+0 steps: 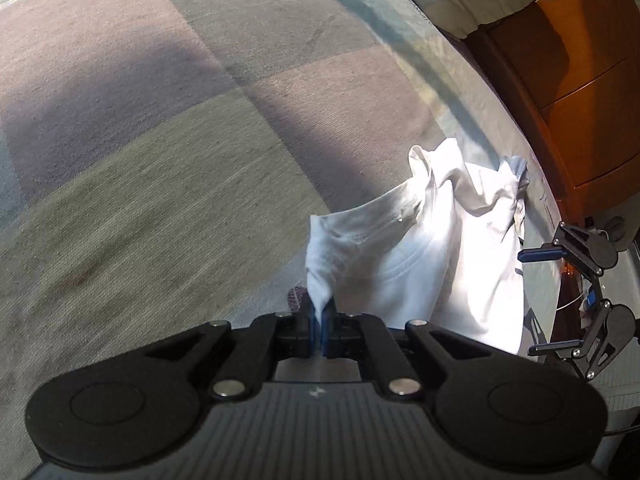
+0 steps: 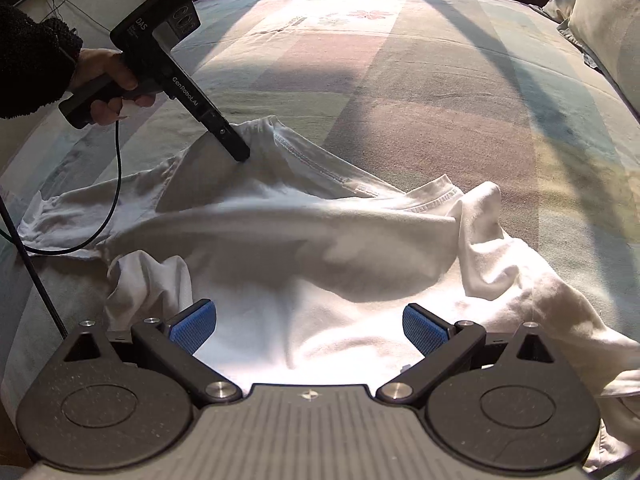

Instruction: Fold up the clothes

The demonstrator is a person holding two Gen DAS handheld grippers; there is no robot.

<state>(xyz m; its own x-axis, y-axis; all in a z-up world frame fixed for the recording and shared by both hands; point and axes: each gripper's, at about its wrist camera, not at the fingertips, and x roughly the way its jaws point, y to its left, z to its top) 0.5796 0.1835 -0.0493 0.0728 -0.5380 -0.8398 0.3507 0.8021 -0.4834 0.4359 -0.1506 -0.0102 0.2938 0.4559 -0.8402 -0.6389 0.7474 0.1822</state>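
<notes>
A crumpled white T-shirt [image 2: 304, 248] lies on a bed with a checked cover [image 2: 420, 92]. My left gripper [image 1: 319, 322] is shut on a pinch of the white T-shirt [image 1: 404, 256], which rises as a taut peak from its blue pads. Seen from the right wrist, the left gripper [image 2: 240, 155] pinches the cloth near the stitched hem and lifts it off the bed. My right gripper [image 2: 308, 326] stands wide open just above the near part of the shirt, nothing between its blue pads [image 2: 426, 326]. From the left wrist, the right gripper [image 1: 534, 304] shows open at the right edge.
A hand in a dark fuzzy sleeve [image 2: 36, 60] holds the left tool, and its black cable [image 2: 116, 184] loops over the shirt's left sleeve. Pillows [image 2: 608, 32] lie at the bed's far right. A wooden cabinet [image 1: 580, 92] stands beside the bed.
</notes>
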